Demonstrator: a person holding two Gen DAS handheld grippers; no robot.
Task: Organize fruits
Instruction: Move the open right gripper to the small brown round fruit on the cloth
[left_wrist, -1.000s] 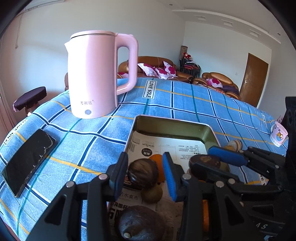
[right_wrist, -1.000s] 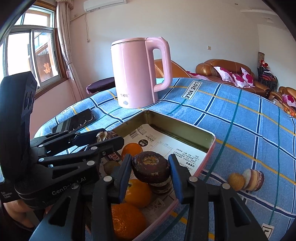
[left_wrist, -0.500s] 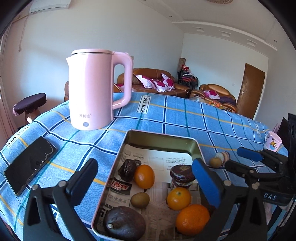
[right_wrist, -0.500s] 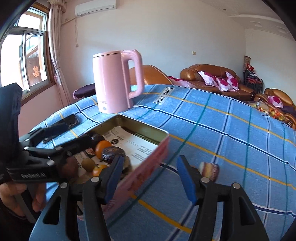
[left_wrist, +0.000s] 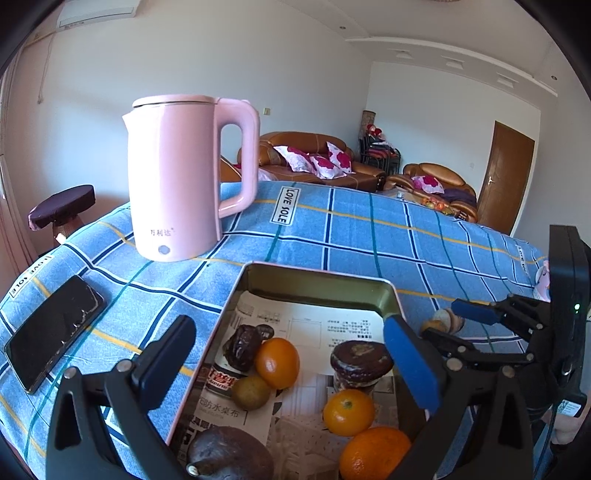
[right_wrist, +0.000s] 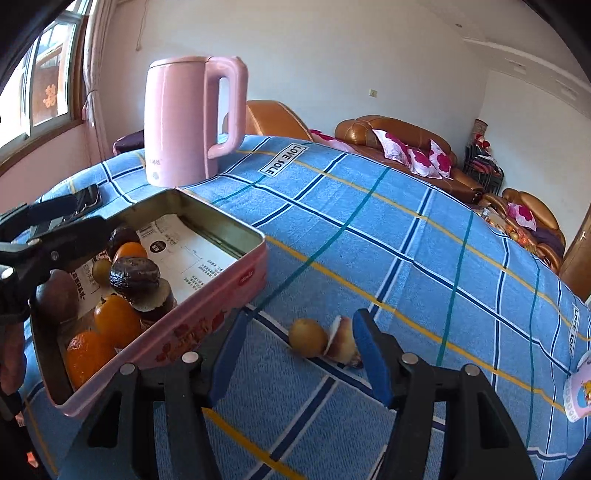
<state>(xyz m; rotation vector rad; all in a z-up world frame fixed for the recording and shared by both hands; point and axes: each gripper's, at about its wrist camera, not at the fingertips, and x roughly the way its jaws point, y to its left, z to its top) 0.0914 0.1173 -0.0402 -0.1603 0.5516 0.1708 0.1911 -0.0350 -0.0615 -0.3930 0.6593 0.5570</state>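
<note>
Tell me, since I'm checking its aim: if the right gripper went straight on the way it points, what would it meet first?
Probably the small yellowish fruit and the pale cut piece beside it on the blue checked cloth. Both lie between the open fingers of the right gripper, outside the pink tin. Depth is uncertain.

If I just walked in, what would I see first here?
First, the big pink kettle standing at the far side of the blue checked tablecloth. Next, the pink tin in front of it, holding bright oranges and dark fruits. Then two small pieces lying alone on the cloth beside the tin, just ahead of the right gripper, whose open jaws have just been closing a little.
</note>
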